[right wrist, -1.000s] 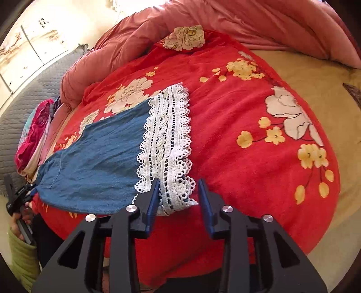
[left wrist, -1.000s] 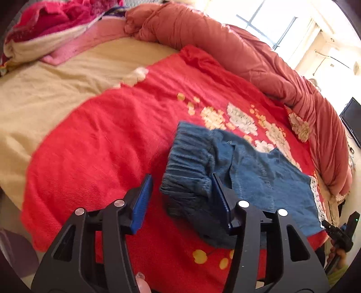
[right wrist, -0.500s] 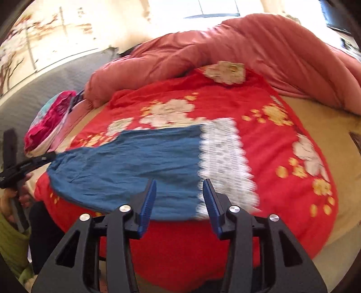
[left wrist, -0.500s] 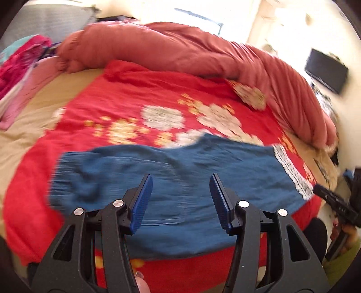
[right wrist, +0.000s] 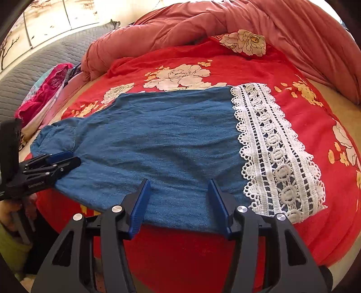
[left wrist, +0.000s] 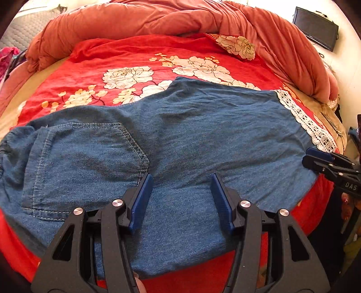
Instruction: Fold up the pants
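Note:
Blue denim pants [left wrist: 191, 135] with a white lace hem [right wrist: 270, 144] lie flat across the red floral bedspread, waistband and back pocket [left wrist: 85, 157] to the left, hem to the right. My left gripper [left wrist: 181, 180] is open and empty, over the middle of the pants near their front edge. My right gripper [right wrist: 178, 184] is open and empty, over the front edge of the leg, just left of the lace. Each gripper shows in the other's view: the right one [left wrist: 325, 160] at the hem end, the left one [right wrist: 56, 162] at the waist end.
The red floral bedspread [right wrist: 203, 51] covers a round bed. A rolled salmon duvet [left wrist: 158, 20] runs along the back and right side. Pink and red clothes [right wrist: 45, 90] are piled at the far left. A dark screen [left wrist: 315, 27] hangs on the right wall.
Both grippers have swung from the ends of the pants toward the middle. The left one let go of the bunched waistband, and the pants now lie spread flat.

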### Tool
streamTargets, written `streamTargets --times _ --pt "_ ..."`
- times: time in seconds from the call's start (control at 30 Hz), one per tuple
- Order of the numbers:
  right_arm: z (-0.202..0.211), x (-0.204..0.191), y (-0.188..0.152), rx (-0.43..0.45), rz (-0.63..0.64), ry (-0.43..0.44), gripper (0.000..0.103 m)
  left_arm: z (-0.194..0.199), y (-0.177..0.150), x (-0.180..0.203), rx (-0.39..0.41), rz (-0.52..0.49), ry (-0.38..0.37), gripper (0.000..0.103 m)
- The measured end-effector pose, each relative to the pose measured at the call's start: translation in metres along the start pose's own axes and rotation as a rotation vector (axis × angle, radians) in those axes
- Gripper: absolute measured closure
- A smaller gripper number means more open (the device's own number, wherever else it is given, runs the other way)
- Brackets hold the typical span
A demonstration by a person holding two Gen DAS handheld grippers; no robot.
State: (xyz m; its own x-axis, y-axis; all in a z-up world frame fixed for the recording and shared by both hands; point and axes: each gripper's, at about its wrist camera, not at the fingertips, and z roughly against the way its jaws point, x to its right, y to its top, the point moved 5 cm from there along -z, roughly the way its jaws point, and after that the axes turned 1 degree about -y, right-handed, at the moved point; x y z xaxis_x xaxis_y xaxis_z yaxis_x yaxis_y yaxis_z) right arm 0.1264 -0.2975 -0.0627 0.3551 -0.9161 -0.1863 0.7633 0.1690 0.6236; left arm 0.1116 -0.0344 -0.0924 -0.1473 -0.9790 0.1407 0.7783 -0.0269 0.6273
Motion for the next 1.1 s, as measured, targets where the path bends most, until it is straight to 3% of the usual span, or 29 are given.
streamTargets --times 0.13,0.2,0.37,0.47,0.87,1.1 --pt "0.016 0.004 0.001 0.062 -0.046 0.045 0.051 0.006 0.003 0.002 0.003 0.002 -0.006 0.056" --pt "0.041 0.017 0.004 0.148 -0.096 0.024 0.032 0.018 0.009 0.011 0.006 -0.038 -0.020 0.041" --pt "0.077 0.054 0.002 0.247 -0.214 -0.046 0.030 0.040 0.028 0.032 0.061 -0.098 -0.052 0.038" --pt "0.080 0.071 -0.002 0.244 -0.265 -0.079 0.020 0.041 0.043 0.051 0.068 -0.123 -0.089 0.035" --pt "0.076 0.092 -0.018 0.215 -0.366 -0.063 0.019 -0.004 0.101 0.130 -0.029 -0.258 -0.175 0.012" --pt "0.058 0.093 -0.012 0.192 -0.394 -0.040 0.019 -0.041 0.134 0.157 -0.053 -0.325 -0.168 0.012"
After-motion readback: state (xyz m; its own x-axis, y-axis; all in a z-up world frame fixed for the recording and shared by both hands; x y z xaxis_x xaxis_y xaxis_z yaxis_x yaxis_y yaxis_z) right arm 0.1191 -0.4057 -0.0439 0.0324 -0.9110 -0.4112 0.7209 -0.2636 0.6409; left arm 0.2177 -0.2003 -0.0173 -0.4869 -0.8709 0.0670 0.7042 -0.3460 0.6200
